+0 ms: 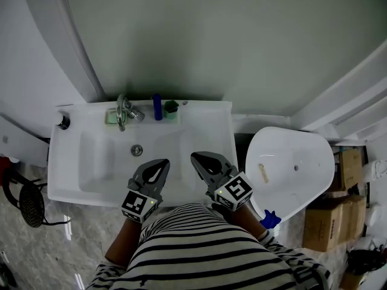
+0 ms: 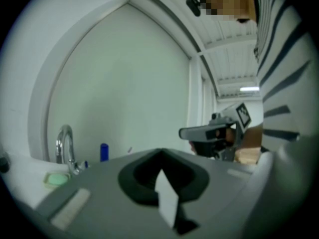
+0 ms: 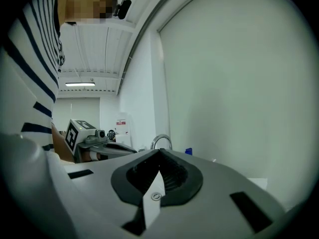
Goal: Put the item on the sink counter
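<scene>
A white sink [image 1: 72, 162] has a chrome faucet [image 1: 123, 112] at its back. On the counter behind the basin stand a blue bottle [image 1: 157, 107] and a small dark green item [image 1: 171, 107]. A pale green soap dish [image 1: 111, 117] lies left of the faucet. My left gripper [image 1: 165, 161] and right gripper [image 1: 193, 156] hover side by side over the basin's front edge, both shut with nothing between the jaws. The left gripper view shows its shut jaws [image 2: 160, 151], the faucet [image 2: 65, 144], the blue bottle [image 2: 103, 152] and the right gripper [image 2: 209, 132]. The right gripper view shows shut jaws [image 3: 160, 151].
A white toilet [image 1: 290, 168] stands right of the sink, with cardboard boxes [image 1: 329, 216] beyond it. A black knob [image 1: 63, 122] sits at the sink's back left corner. A black fan-like object [image 1: 30, 204] is on the floor at left. A pale wall rises behind the sink.
</scene>
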The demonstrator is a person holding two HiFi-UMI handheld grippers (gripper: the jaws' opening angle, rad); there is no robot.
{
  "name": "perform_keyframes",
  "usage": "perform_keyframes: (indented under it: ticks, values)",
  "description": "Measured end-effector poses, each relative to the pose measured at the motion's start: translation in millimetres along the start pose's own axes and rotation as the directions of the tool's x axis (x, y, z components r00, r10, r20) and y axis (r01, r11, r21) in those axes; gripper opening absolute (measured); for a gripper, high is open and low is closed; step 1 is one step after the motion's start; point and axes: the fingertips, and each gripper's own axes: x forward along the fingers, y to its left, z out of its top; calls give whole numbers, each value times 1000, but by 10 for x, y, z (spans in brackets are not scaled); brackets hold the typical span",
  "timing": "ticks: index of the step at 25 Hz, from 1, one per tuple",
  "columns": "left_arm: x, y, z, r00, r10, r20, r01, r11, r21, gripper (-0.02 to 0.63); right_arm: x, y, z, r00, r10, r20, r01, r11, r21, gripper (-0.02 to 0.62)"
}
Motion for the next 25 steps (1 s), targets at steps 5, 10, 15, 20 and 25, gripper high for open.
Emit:
perform_keyframes:
  ticks: [5,10,15,20,25]
  values:
    - [28,-52,123,999,0,45,0,1000,14,8,-12,-1,16,1000,-1,5,1,1000,-19,8]
    - [25,-103,106,999,-13,30,13,1000,19,8,-18,67,-15,1000,9,-23,-10,998,-59,6]
    - [11,-70,130,999,-13,29,12,1000,17,8,17,97,25,1000,17,-13,-18,998,-63,6]
    - [5,-33,155,1000,-12,29,11,1000,24,8,48,104,31,1000,19,-4,-19,998,-54,6]
    - [-10,-2,110,1000,-12,-3,12,1000,23,8,57,73,70,1000,8,19,-7,999,-43,6]
